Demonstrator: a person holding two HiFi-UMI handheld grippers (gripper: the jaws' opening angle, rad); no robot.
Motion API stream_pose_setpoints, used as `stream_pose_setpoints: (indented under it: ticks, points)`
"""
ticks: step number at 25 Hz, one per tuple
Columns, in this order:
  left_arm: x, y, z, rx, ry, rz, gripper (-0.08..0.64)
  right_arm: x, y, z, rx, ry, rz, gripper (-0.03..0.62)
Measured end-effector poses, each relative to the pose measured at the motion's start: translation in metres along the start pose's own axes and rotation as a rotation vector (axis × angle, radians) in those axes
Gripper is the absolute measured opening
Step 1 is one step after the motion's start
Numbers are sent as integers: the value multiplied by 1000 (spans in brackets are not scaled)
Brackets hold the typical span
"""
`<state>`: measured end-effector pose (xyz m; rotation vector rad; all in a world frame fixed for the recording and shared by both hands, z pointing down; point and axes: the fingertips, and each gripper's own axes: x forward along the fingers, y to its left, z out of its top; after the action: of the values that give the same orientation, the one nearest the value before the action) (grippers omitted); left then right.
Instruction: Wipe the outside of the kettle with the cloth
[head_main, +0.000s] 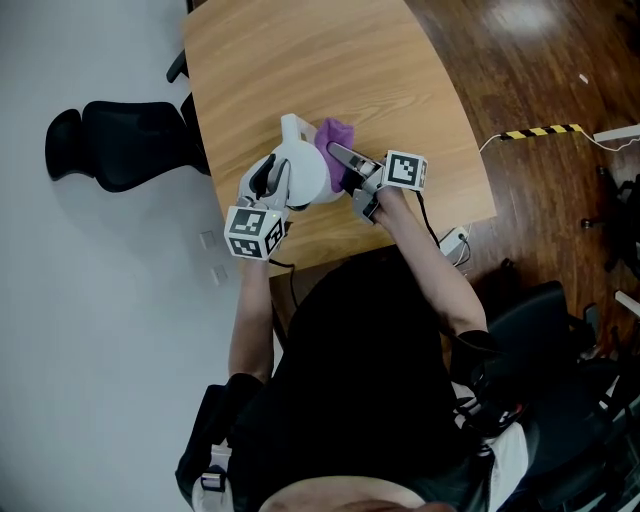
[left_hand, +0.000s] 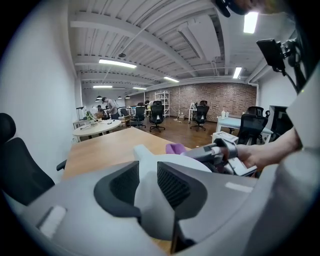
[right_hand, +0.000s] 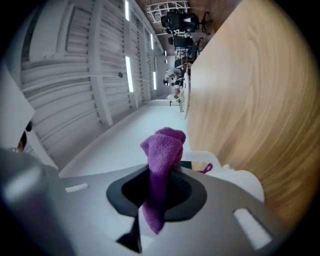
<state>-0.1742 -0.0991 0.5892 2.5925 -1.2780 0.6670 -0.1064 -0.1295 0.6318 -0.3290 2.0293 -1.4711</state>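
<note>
A white kettle (head_main: 303, 168) stands on the wooden table (head_main: 330, 60) near its front edge. My left gripper (head_main: 270, 180) is at the kettle's left side. In the left gripper view its jaws (left_hand: 148, 172) are shut on the kettle's white handle (left_hand: 147, 200), and the body (left_hand: 172, 162) rises just beyond. My right gripper (head_main: 340, 156) lies against the kettle's right side, shut on a purple cloth (head_main: 335, 132). In the right gripper view the cloth (right_hand: 162, 150) sticks out bunched from between the jaws, with the white kettle (right_hand: 242, 182) beside it. The cloth (left_hand: 175, 148) rests on the kettle's far top.
A black office chair (head_main: 120, 145) stands left of the table. A white adapter with a cable (head_main: 452, 240) hangs off the table's right front corner. Yellow-black tape (head_main: 540, 131) marks the floor at the right. A round table (left_hand: 97, 129) and more chairs stand far back.
</note>
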Motion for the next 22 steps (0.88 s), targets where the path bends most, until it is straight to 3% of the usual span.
stream_pose_setpoints:
  ticks: [2, 6, 8, 11, 14, 17, 19, 22]
  points:
    - [0, 1, -1, 6, -6, 8, 3, -15, -60, -20, 138, 10, -180, 54]
    - [-1, 12, -5, 7, -19, 42, 3, -40, -156, -52, 126, 162, -470, 52]
    - [-1, 15, -7, 11, -21, 39, 3, -52, -183, -65, 124, 217, -560, 52]
    - [0, 25, -8, 27, -28, 28, 3, -59, -192, -77, 120, 274, -610, 52]
    - [-2, 36, -9, 3, -38, 38, 3, -58, -177, -73, 116, 272, -576, 54]
    - [-11, 41, -20, -56, 22, 123, 2, -30, -104, -39, 29, 151, -360, 54]
    - [-14, 39, -22, -69, 30, 157, 2, -3, -51, -21, -43, 121, -208, 54]
    - [-12, 38, -22, -54, 20, 140, 2, 16, -20, -25, -65, 157, -157, 54]
